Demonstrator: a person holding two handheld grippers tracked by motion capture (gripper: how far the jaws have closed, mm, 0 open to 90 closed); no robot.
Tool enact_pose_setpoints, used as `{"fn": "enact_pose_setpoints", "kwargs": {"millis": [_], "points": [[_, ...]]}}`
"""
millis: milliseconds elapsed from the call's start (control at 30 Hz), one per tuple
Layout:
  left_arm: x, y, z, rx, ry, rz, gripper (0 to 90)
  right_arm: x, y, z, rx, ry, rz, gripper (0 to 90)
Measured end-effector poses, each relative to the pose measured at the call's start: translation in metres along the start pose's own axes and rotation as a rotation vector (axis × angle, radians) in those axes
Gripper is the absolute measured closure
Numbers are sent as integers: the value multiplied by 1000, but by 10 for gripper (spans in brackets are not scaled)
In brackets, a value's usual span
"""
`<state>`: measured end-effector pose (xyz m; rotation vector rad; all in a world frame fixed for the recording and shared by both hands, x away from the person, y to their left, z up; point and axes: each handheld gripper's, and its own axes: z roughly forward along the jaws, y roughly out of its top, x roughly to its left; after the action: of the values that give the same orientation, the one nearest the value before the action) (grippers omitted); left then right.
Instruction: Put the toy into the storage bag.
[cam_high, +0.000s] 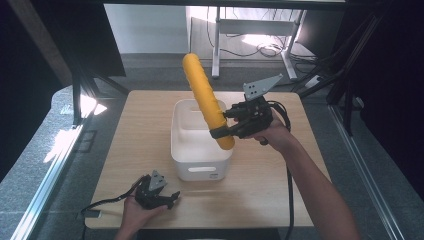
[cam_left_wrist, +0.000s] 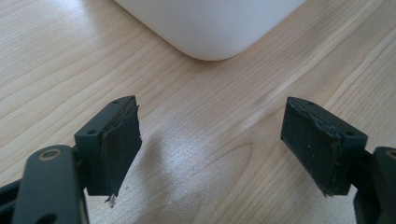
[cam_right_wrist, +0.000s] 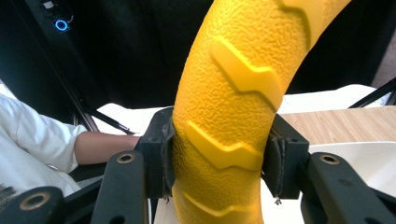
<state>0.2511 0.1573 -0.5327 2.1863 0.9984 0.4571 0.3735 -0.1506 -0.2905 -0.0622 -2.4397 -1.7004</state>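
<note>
A long yellow textured roller (cam_high: 206, 100) is held tilted above the white bin (cam_high: 186, 150), its lower end over the bin's right rim and its top leaning back to the left. My right gripper (cam_high: 226, 131) is shut on the roller near its lower end. In the right gripper view the yellow roller (cam_right_wrist: 233, 107) is squeezed between both black pads (cam_right_wrist: 161, 154). My left gripper (cam_high: 167, 199) lies low on the table near the front edge, left of the bin's front, open with nothing between its fingers (cam_left_wrist: 119, 140). A rounded corner of the white bin (cam_left_wrist: 210, 28) is just ahead of it.
The wooden table (cam_high: 280, 185) has bare room right of and in front of the bin. A cable (cam_high: 289, 200) trails from the right gripper along the forearm. Dark frame posts and a desk with cables stand beyond the table's far edge.
</note>
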Motion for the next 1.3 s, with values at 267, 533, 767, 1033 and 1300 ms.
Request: {"fn": "enact_pose_setpoints", "kwargs": {"millis": [267,533,767,1033,1300], "points": [[0,0,0,1,0,0,201,0,-2,7,21,19,2,514],[-1,0,0,1,0,0,201,-2,-6,15,35,41,6,514],[-1,-1,0,3,0,0,201,-5,-12,22,61,57,13,513],[-1,-1,0,4,1,2,201,-11,-20,31,79,74,26,513],[-1,-1,0,5,-1,2,201,-21,-29,37,94,74,51,511]]}}
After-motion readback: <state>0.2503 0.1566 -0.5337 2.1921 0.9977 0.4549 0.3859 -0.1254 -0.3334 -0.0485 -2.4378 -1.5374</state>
